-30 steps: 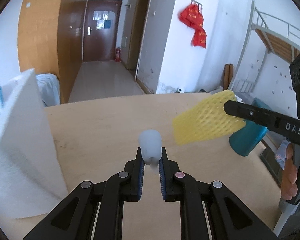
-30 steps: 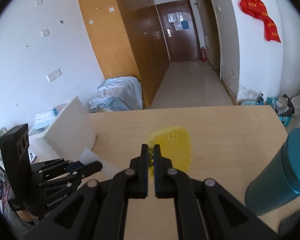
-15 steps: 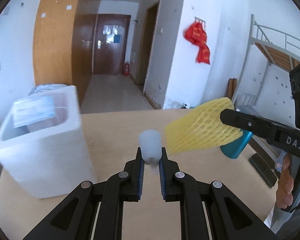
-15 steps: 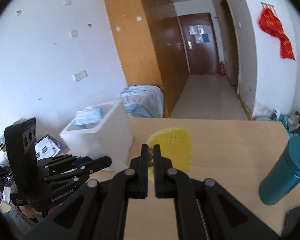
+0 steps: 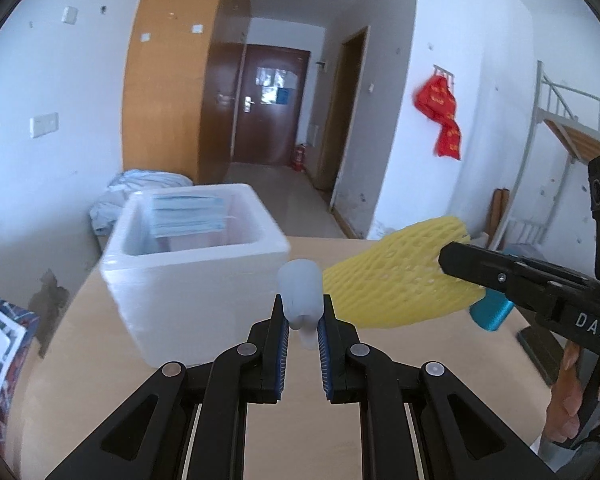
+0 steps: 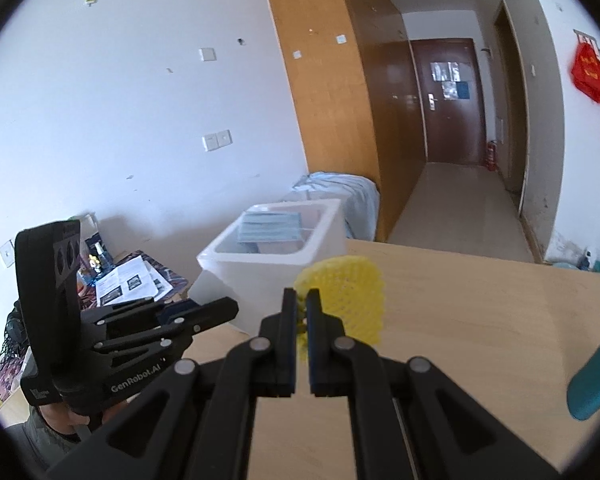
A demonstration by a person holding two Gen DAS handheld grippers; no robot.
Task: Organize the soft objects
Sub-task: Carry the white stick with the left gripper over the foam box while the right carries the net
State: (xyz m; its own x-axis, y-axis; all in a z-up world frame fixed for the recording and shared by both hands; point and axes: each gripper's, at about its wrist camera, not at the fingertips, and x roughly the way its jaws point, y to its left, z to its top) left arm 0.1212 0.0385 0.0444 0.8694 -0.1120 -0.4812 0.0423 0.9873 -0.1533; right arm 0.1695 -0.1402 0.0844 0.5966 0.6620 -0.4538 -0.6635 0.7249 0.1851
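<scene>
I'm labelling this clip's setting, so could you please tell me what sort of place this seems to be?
Most likely a dormitory room: a metal bunk bed stands by the wall, a corridor leads to a dark wooden door, and a light wooden table carries a white foam box.

Both views ride a hand-held gripper and look forward along its 2 fingers, tilted a little down over a table (image 5: pixel 228 376) toward a far door (image 5: pixel 274 104). The left wrist view sits close behind the left gripper (image 5: pixel 301 320), the right wrist view behind the right gripper (image 6: pixel 301 312). Both share the white box (image 5: pixel 188 276), the yellow net (image 6: pixel 350 296), the door and each other's gripper.
</scene>
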